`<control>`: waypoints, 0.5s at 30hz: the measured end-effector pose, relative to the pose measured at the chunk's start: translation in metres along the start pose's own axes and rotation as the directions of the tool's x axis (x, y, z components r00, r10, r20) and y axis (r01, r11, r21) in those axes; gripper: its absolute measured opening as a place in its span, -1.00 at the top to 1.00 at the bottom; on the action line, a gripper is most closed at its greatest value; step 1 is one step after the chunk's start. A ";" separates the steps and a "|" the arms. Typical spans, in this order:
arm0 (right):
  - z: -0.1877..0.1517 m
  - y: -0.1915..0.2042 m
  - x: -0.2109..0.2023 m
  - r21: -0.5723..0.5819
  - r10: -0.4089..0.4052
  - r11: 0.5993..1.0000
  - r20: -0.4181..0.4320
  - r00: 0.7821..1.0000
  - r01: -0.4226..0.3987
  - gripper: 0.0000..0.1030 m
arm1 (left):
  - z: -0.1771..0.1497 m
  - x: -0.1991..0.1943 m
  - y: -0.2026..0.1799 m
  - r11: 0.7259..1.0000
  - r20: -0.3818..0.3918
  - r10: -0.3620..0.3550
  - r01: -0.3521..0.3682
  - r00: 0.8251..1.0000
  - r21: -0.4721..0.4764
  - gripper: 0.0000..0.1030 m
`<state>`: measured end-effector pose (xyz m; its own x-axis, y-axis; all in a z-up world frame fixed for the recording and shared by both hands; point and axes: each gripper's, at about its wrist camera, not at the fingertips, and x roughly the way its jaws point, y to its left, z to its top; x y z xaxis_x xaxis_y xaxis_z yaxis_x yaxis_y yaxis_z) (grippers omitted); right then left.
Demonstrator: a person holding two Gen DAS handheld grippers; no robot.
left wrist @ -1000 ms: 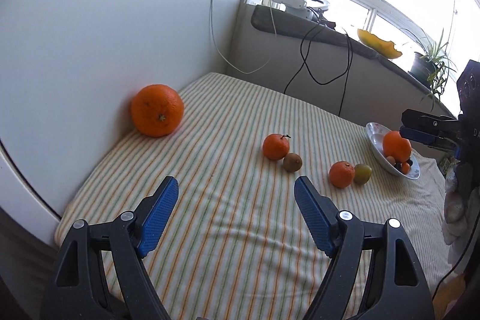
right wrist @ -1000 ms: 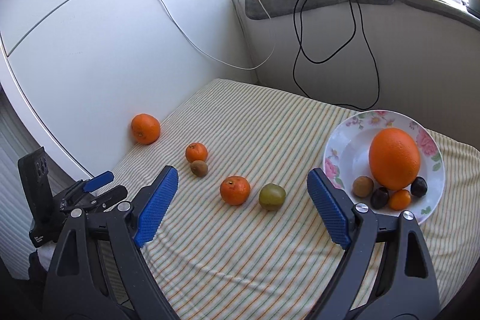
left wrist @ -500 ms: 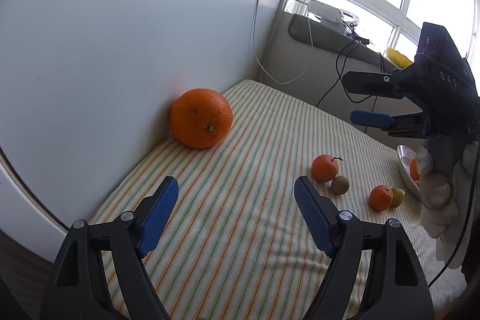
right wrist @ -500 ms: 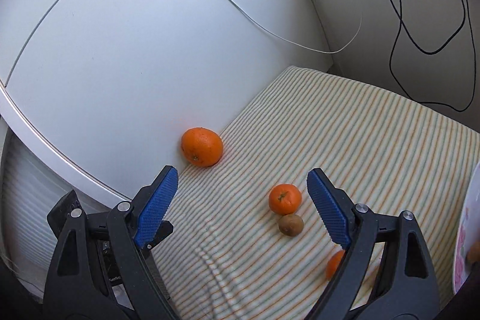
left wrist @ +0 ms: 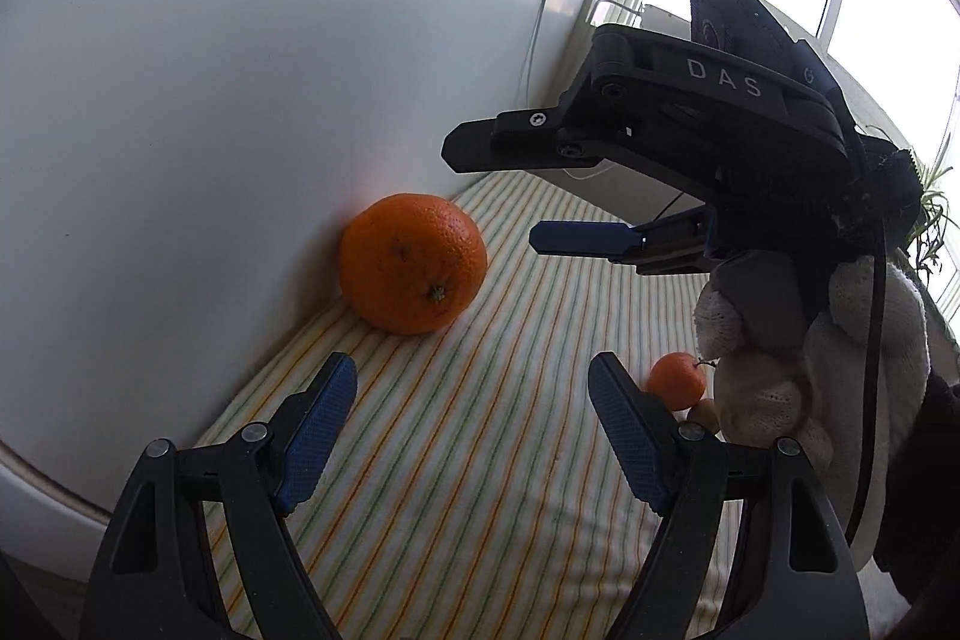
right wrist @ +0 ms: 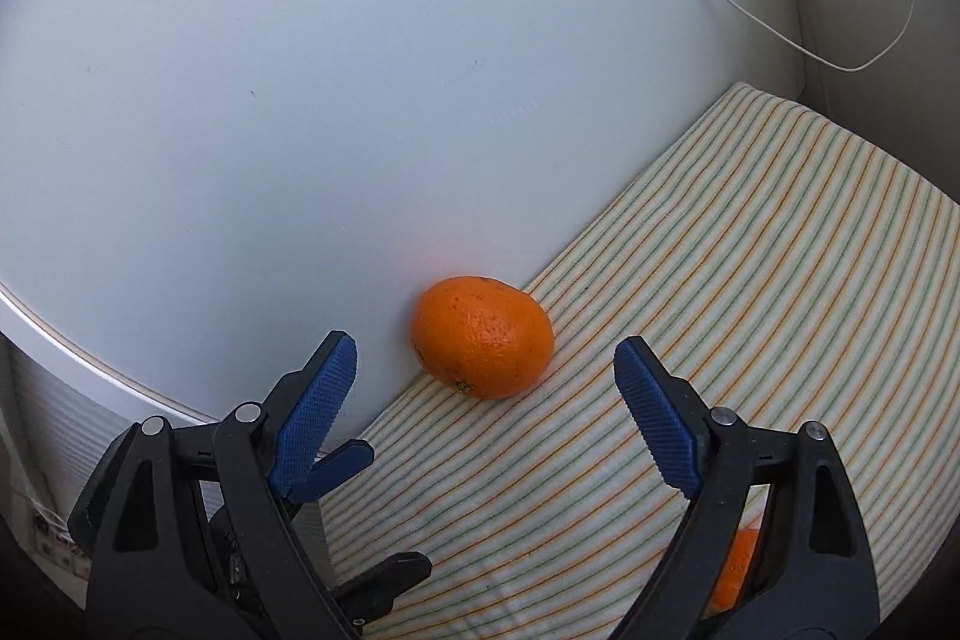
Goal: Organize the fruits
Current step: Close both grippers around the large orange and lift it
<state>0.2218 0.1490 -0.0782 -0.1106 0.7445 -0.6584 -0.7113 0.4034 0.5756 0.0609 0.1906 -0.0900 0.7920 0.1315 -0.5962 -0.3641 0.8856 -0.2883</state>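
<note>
- Both pairs of jaws stand wide apart with nothing between the pads: the right gripper (right wrist: 486,400) frames the big orange from the bottom of its own view, and the left gripper (left wrist: 468,424) hangs over bare cloth at the bottom of its view.
- White panel (left wrist: 240,70): it fills the upper left of both views and acts as a wall behind the fruit.
- Striped cloth (right wrist: 750,280): it runs from lower centre to the right edge and carries all the fruit in sight.
- Right gripper seen from the left wrist view (left wrist: 498,196): it reaches in from the right, held by a hand in a white knit glove (left wrist: 774,340), its fingertips just right of the orange and not touching it.
- Big orange (right wrist: 483,337): it sits at mid-frame, touching or almost touching the panel, loose on the cloth.
- Small tangerine (left wrist: 677,379): it lies at lower right, partly behind the left gripper's right finger, with a little brownish fruit (left wrist: 703,411) touching it.
- Another orange fruit (right wrist: 735,568) peeks out behind the right gripper's right finger at the bottom right.
- Progress, as I judge it: no bowl or plate shows in either view, so what is already sorted cannot be told; at least four fruits are left to gather, and the big orange looks to be the one in hand, approached but not yet gripped.
</note>
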 end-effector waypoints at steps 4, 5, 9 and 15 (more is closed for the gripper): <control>0.006 0.004 0.027 0.004 0.026 1.000 -0.032 0.999 -0.026 -0.75 | 0.002 0.004 0.007 1.000 -0.002 0.003 -0.003 1.000 -0.017 -0.51; 0.007 0.005 0.031 0.000 0.024 1.000 -0.038 0.999 -0.024 -0.75 | 0.003 0.006 0.009 1.000 -0.004 0.005 -0.005 1.000 -0.018 -0.51; 0.010 0.006 0.047 0.014 0.042 0.999 -0.066 0.997 -0.042 -0.53 | 0.003 0.009 0.009 1.000 -0.008 0.007 -0.007 1.000 -0.013 -0.48; 0.013 0.006 0.060 0.012 0.032 0.999 -0.083 0.996 -0.031 -0.48 | 0.001 0.013 0.012 1.000 -0.020 0.007 -0.007 1.000 -0.020 -0.39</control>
<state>0.2197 0.2033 -0.1075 -0.1909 0.7103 -0.6775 -0.6988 0.3864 0.6020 0.0676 0.2031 -0.1001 0.7797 0.1289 -0.6127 -0.3794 0.8757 -0.2987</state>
